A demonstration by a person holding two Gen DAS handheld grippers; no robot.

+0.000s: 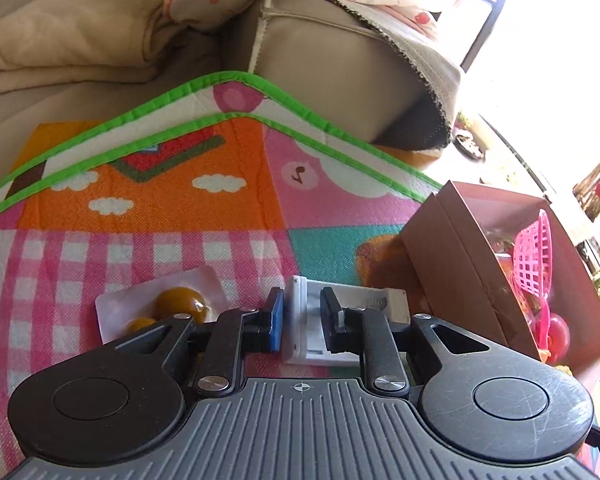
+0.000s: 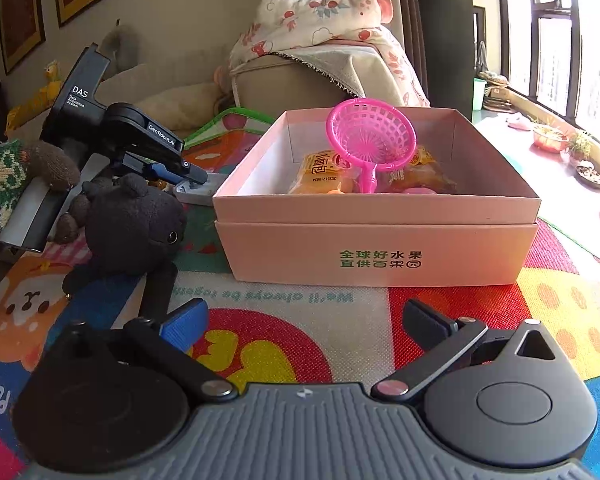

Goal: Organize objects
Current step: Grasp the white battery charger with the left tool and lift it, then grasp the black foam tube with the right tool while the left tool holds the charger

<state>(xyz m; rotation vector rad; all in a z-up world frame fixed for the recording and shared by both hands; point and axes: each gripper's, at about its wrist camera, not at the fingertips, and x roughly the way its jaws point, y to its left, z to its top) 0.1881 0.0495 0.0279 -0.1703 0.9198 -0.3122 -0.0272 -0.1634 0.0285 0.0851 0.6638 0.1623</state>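
Observation:
A white plastic case (image 1: 356,304) with a spring inside lies on the colourful play mat (image 1: 160,208), just left of the pink cardboard box (image 1: 452,264). My left gripper (image 1: 300,320) straddles the case's left wall with its jaws narrowly apart. The blue pad is against the wall and a small gap shows at the black pad. From the right wrist view, the left gripper (image 2: 192,174) hovers low over the case (image 2: 192,194). My right gripper (image 2: 304,320) stands open and empty above the mat, in front of the box (image 2: 380,252).
The box holds a pink net scoop (image 2: 370,132) and orange snack packs (image 2: 320,172). A black plush toy (image 2: 136,224) lies left of the box. A clear packet with yellow balls (image 1: 172,304) sits left of the case. A beige sofa (image 1: 320,60) with a floral blanket stands behind.

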